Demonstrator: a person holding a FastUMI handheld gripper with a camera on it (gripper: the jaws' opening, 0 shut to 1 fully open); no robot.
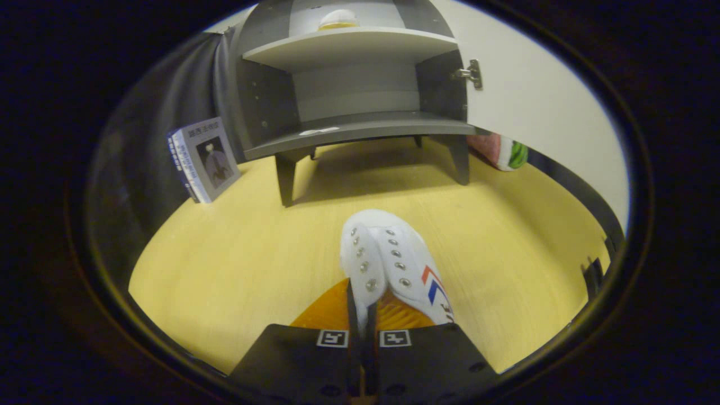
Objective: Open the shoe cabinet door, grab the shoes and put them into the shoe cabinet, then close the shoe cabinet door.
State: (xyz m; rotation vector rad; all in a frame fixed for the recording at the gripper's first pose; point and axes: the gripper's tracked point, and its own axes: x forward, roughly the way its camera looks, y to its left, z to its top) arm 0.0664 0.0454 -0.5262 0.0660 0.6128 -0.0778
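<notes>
Gripper view: fingers pinched tight on the shoe upper, toe pointing at the cabinet
Door: swung open already, step one looks done
Shoe: over the floor, well short of the bottom shelf
Left: shelve it, close up

— What does the gripper look like?
— Two broad, flat fingers with ribbed pads, standing close together. Each black carriage block carries a small square white-bordered marker; round screw holes sit lower.
</notes>
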